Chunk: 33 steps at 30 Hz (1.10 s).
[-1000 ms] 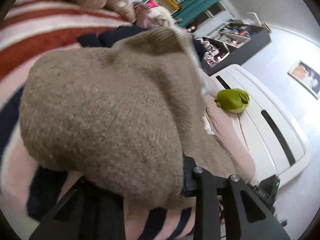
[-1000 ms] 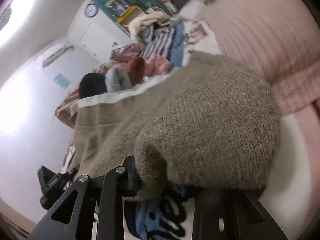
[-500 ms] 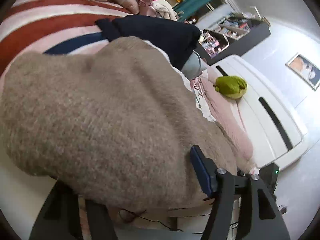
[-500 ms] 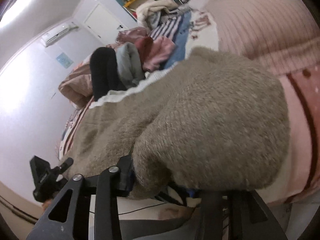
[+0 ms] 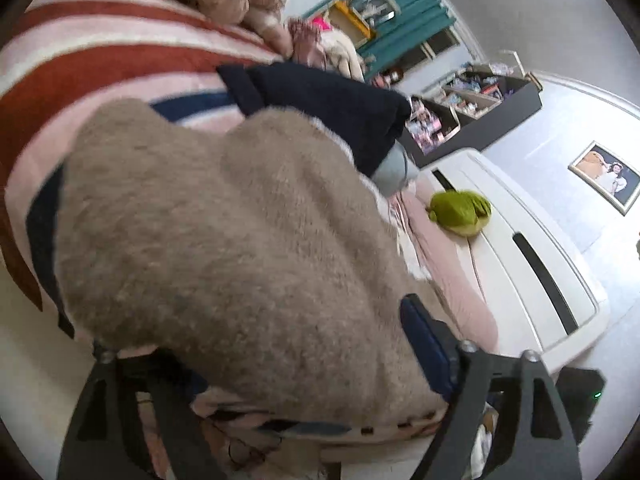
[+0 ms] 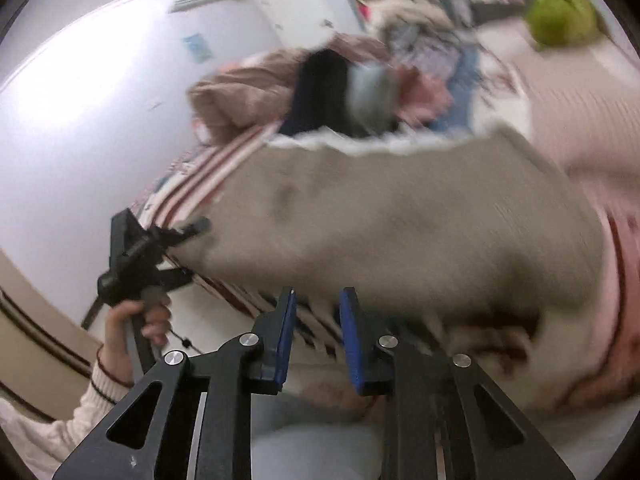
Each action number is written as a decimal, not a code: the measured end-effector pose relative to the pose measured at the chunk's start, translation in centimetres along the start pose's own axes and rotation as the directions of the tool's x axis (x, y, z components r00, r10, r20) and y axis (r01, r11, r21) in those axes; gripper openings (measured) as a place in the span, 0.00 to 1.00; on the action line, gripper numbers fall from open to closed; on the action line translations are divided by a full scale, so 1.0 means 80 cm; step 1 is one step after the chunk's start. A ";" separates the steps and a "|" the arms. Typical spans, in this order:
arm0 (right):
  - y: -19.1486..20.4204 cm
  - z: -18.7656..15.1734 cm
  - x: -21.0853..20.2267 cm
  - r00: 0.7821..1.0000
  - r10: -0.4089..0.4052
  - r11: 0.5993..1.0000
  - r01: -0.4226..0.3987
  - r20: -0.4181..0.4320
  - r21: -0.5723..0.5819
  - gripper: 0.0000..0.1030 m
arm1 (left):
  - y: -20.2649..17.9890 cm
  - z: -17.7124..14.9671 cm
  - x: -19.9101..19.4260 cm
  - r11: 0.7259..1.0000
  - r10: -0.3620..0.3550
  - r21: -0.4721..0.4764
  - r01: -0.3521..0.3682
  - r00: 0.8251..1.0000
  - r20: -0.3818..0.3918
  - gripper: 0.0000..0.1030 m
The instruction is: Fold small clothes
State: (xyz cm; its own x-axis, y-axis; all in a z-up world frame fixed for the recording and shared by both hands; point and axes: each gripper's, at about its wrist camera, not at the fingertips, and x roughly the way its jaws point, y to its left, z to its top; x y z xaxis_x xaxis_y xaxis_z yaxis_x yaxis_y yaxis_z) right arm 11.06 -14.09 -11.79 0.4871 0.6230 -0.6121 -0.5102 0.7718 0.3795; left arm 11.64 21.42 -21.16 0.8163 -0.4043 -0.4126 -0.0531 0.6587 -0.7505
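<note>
A fuzzy beige knitted garment [image 5: 224,240] lies on the striped bed cover and fills the left wrist view. It also shows in the right wrist view [image 6: 400,216], blurred, with a white trim along its far edge. My left gripper [image 5: 280,344] stands wide open with the garment's near edge lying between and over its fingers; the left finger is mostly hidden. It also shows at a distance in the right wrist view [image 6: 192,232], at the garment's left edge. My right gripper [image 6: 316,320] is open and empty, just in front of the garment's near edge.
A red, pink and navy striped blanket [image 5: 100,60] covers the bed. A dark navy garment [image 5: 332,108] and a grey one [image 5: 394,168] lie beyond the beige one. A green plush toy [image 5: 460,212] sits on the pink sheet by the white headboard [image 5: 540,264]. More clothes are piled farther back.
My right gripper has let go of the beige garment and pulled back from it. My left gripper has opened wider, and the garment now lies flatter on the bed.
</note>
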 end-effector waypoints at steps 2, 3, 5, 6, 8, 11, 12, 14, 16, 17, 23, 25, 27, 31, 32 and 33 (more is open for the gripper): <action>0.018 0.019 0.028 1.000 0.000 0.999 0.000 0.002 -0.042 0.10 | -0.008 0.004 -0.002 1.000 0.012 0.017 -0.013 1.000 0.022 0.59; 0.021 0.028 0.046 1.000 0.016 0.999 -0.017 -0.015 -0.039 0.10 | -0.013 0.008 -0.003 0.999 0.018 0.031 -0.019 0.999 0.031 0.52; 0.021 0.037 0.075 0.997 0.034 0.999 -0.036 -0.071 -0.027 0.10 | -0.021 0.015 -0.005 0.999 0.007 0.047 -0.008 0.999 0.039 0.40; 0.021 0.036 0.089 0.995 0.025 0.999 -0.028 -0.099 -0.027 0.10 | -0.024 0.018 -0.005 0.998 -0.003 0.058 0.001 0.999 0.035 0.33; 0.019 0.034 0.119 0.986 -0.008 0.999 0.003 -0.164 -0.035 0.10 | -0.036 0.024 -0.004 0.995 -0.016 0.094 0.013 1.000 0.026 0.27; 0.007 0.023 0.144 0.977 -0.007 1.000 0.006 -0.214 -0.005 0.09 | -0.072 0.026 0.002 0.981 -0.021 0.191 0.017 1.000 0.020 0.25; 0.004 0.019 0.147 0.976 0.000 1.000 0.001 -0.216 0.004 0.09 | -0.086 0.026 0.005 0.975 -0.023 0.222 0.018 1.000 0.021 0.24; -0.003 0.016 0.144 0.979 0.020 1.000 -0.016 -0.204 0.022 0.09 | -0.116 0.025 0.009 0.955 -0.027 0.296 0.020 0.999 0.021 0.23; -0.011 0.014 0.132 0.980 0.042 0.998 -0.034 -0.196 0.045 0.09 | -0.149 0.023 0.011 0.926 -0.027 0.378 0.014 0.999 0.027 0.23; -0.017 0.016 0.121 0.981 0.063 0.997 -0.052 -0.181 0.064 0.10 | -0.165 0.022 0.014 0.910 -0.027 0.414 0.013 0.999 0.028 0.23; -0.071 0.017 0.020 0.999 0.037 0.990 -0.037 0.005 0.136 0.17 | -0.276 -0.011 0.058 0.757 -0.033 0.650 0.062 0.998 -0.057 0.22; -0.091 0.015 -0.016 0.998 0.013 0.986 -0.022 0.057 0.163 0.17 | -0.312 -0.036 0.091 0.699 -0.039 0.705 0.122 0.990 -0.133 0.22; -0.112 0.010 -0.054 0.993 -0.032 0.982 0.011 0.109 0.189 0.17 | -0.341 -0.070 0.128 0.641 -0.024 0.746 0.183 0.975 -0.219 0.22; -0.144 0.000 -0.103 0.981 -0.102 0.968 0.060 0.167 0.242 0.20 | -0.372 -0.142 0.190 0.533 0.056 0.798 0.280 0.930 -0.364 0.22; -0.154 -0.007 -0.116 0.978 -0.119 0.963 0.072 0.174 0.259 0.20 | -0.374 -0.162 0.205 0.504 0.095 0.813 0.293 0.916 -0.390 0.22; -0.163 -0.014 -0.126 0.975 -0.134 0.958 0.082 0.177 0.274 0.20 | -0.373 -0.174 0.215 0.488 0.125 0.818 0.305 0.903 -0.411 0.23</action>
State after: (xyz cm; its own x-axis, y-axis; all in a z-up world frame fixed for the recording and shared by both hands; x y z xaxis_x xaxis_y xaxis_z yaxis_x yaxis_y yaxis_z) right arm 12.01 -30.53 -11.34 0.6687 0.5269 -0.5246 -0.2549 0.8253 0.5039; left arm 19.26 -13.98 -13.05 0.4942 -0.5437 -0.6783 0.6936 0.7170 -0.0694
